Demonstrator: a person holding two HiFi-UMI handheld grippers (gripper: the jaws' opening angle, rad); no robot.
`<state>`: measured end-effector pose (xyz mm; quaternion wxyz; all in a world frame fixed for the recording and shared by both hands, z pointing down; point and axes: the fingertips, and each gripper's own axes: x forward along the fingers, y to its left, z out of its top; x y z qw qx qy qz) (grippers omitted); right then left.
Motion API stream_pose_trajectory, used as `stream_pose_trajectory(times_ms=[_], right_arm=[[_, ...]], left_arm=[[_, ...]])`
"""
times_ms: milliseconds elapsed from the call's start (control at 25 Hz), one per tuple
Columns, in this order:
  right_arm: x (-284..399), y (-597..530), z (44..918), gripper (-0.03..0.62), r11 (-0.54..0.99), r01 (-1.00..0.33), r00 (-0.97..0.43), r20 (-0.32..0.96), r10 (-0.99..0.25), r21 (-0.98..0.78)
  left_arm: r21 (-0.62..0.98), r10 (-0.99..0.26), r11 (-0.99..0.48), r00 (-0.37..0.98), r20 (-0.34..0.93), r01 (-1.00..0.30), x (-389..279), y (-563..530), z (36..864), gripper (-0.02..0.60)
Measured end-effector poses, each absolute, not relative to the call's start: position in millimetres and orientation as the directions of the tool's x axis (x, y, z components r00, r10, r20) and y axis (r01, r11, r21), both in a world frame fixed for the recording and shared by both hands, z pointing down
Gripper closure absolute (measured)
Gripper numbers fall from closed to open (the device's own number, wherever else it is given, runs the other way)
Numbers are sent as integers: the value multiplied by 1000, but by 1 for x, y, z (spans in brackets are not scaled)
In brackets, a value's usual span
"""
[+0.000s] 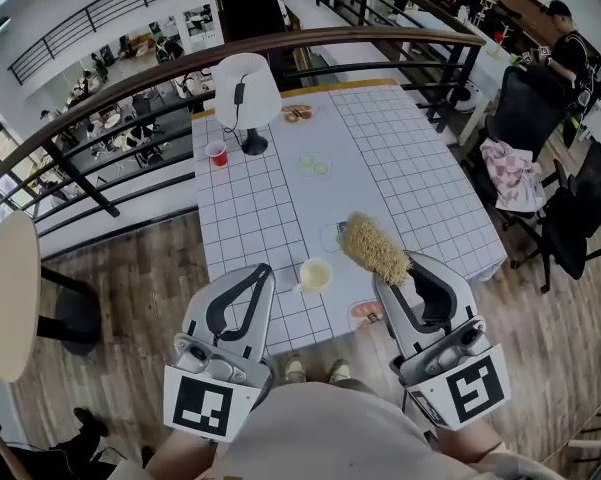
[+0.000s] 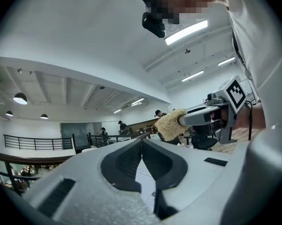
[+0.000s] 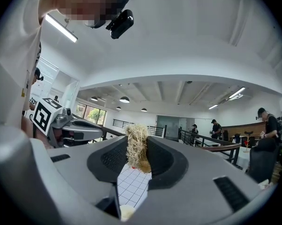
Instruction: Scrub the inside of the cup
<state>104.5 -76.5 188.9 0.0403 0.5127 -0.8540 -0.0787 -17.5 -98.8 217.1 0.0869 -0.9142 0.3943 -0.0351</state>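
At your grid-tiled table's (image 1: 270,208) near edge stands the round pale cup (image 1: 315,274), your right gripper (image 1: 385,280) at its three o'clock clamped on a shaggy, fibrous scrubber (image 1: 374,248), your left gripper (image 1: 264,270) at nine o'clock pressed together, empty.

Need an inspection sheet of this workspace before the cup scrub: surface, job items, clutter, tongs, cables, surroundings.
Surface: table under a white grid-pattern cloth, on a wood floor.
Job's things: pale cup upright near the front edge, clear of both tongs; fibrous scrubber just to its right in the head view.
Clutter: white lamp, red cup, small items mid-table, too small to identify.
Tongs: left tongs shut, empty; right tongs shut on the scrubber.
Cables: dark lead down the lamp.
Surroundings: railing behind the table, office chairs at right, person beyond.
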Motion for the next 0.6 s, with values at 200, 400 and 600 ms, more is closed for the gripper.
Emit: stream_pose_trajectory(times_ms=[200,400,600], right_arm=[[105,-77,190,484,463,-868,-471,-3,-882,180],[107,-76,189,484,457,-868,-466,-3,-885,192],[109,-73,191,484,452,-872,-462,-10,-887,186]], left_arm=[[-200,-730,-668,683,-9,-717,-17,-99,216,565],[-205,-729,-670,685,-5,-714,-16,-99,216,565],[-203,-728,-672,686,1,-712,-13,-98,219,565]])
